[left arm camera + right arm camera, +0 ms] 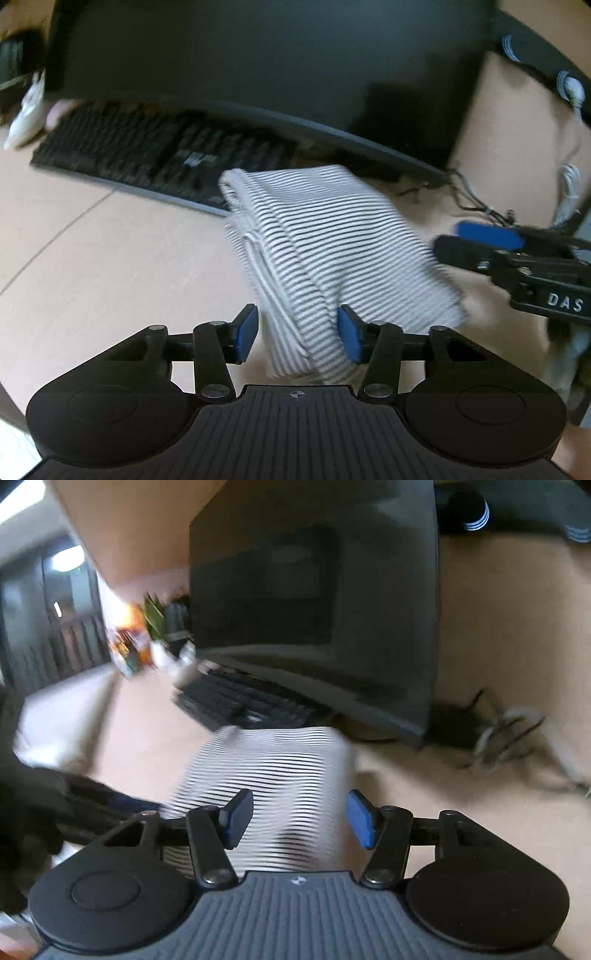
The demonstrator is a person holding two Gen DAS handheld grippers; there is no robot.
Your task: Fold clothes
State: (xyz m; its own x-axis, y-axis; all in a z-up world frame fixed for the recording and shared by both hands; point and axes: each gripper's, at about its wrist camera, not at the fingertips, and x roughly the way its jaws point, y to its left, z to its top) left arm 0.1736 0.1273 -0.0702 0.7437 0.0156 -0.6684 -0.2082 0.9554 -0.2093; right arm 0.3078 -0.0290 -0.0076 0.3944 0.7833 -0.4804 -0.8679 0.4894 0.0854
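1. The left claw (pixel 297 334) hangs released, its blue pads spread to either side of the near end of the striped garment (pixel 317 254) and not pinching it, as far as the left wrist view shows.
2. The striped garment lies on the tan surface (pixel 110 266) as a compact layered bundle, just in front of the keyboard (pixel 147 155) and monitor (pixel 277 62) (several stacked edges show along its left side).
3. The right claw (pixel 299 819) is released too, poised above the cloth's near edge; that view is blurred.
4. My judgement: the bundle looks folded already, so this fits either a fold just laid down or one more about to be taken. Either way, keep the layers aligned and the cloth flat, clear of the keyboard.
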